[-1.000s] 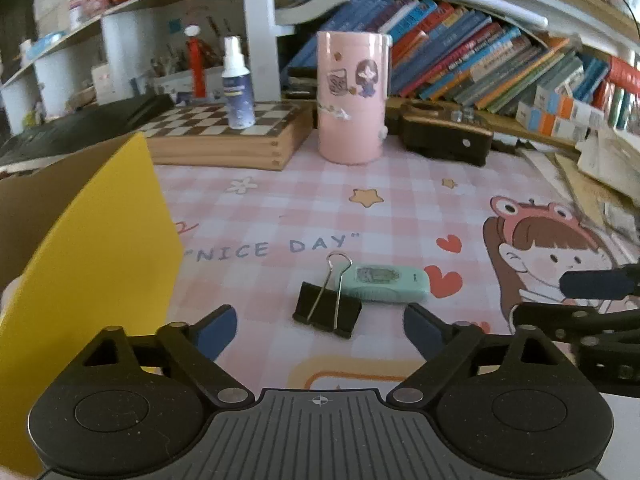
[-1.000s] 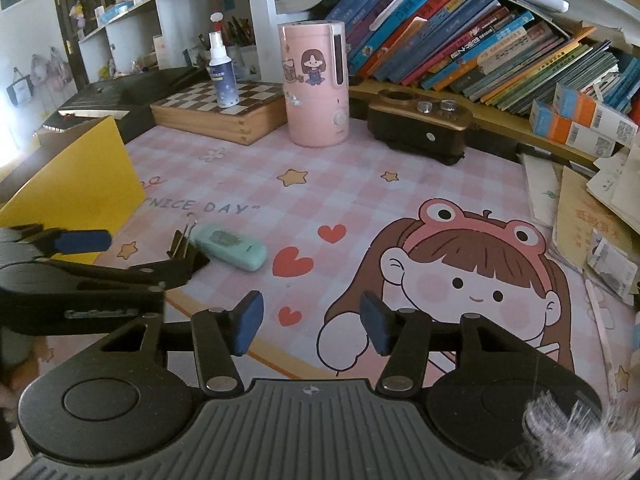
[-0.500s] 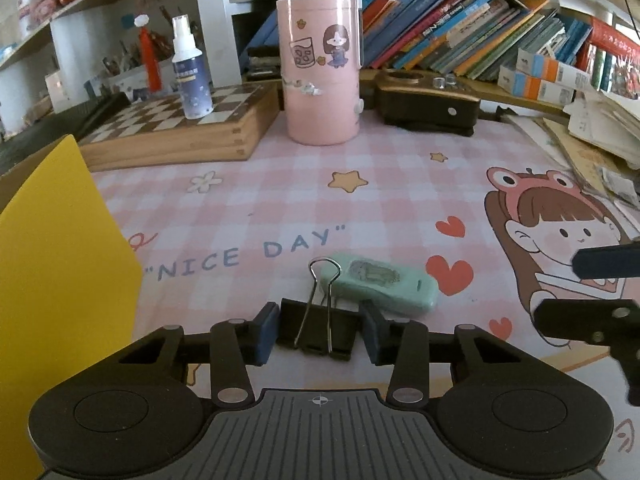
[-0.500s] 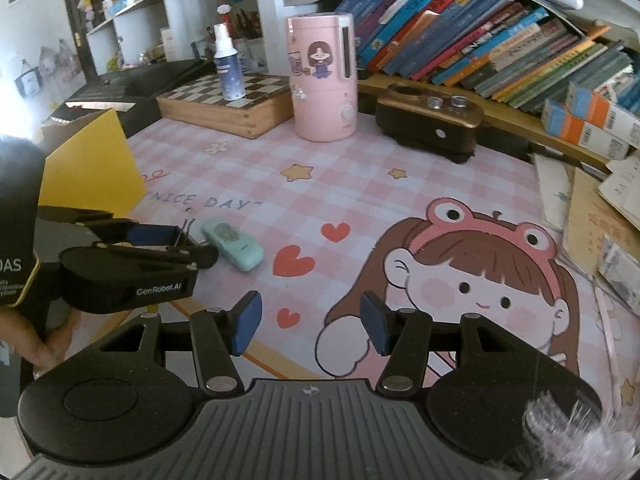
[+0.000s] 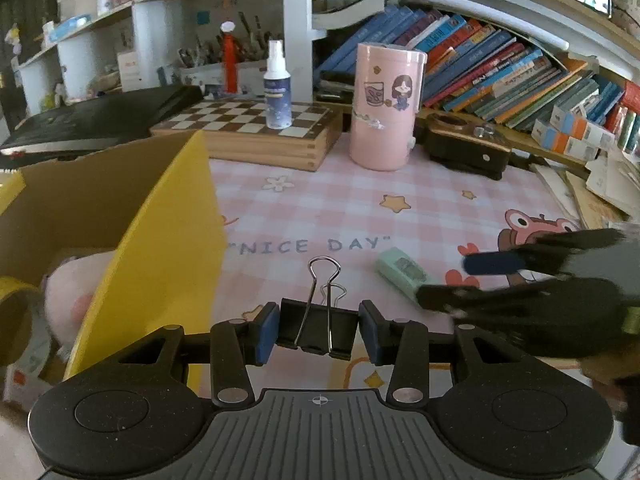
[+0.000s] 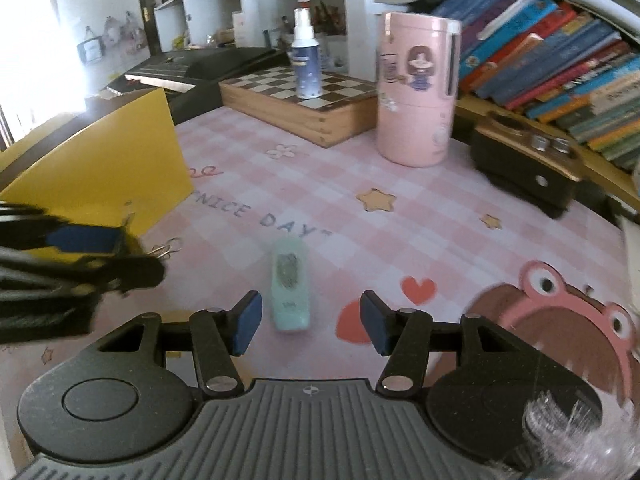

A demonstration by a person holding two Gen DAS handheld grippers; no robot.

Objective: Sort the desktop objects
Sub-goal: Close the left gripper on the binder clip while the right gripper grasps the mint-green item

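Observation:
My left gripper (image 5: 318,334) is shut on a black binder clip (image 5: 318,330), held above the pink mat beside the yellow cardboard box (image 5: 160,248). The clip's wire handles also show in the right wrist view (image 6: 166,249). A mint green correction tape (image 6: 290,282) lies on the mat; it also shows in the left wrist view (image 5: 400,274). My right gripper (image 6: 310,322) is open and empty, its fingers on either side of the tape's near end, just above it. The right gripper appears blurred in the left wrist view (image 5: 500,276).
The box holds a pink plush (image 5: 76,292) and a tape roll (image 5: 20,320). At the back stand a pink cylinder container (image 5: 386,106), a spray bottle (image 5: 277,86) on a chessboard box (image 5: 256,132), a black device (image 5: 466,146) and books (image 5: 500,76).
My left gripper lifted the binder clip off the mat and swung left toward the yellow box. My right gripper moved left and forward over the correction tape.

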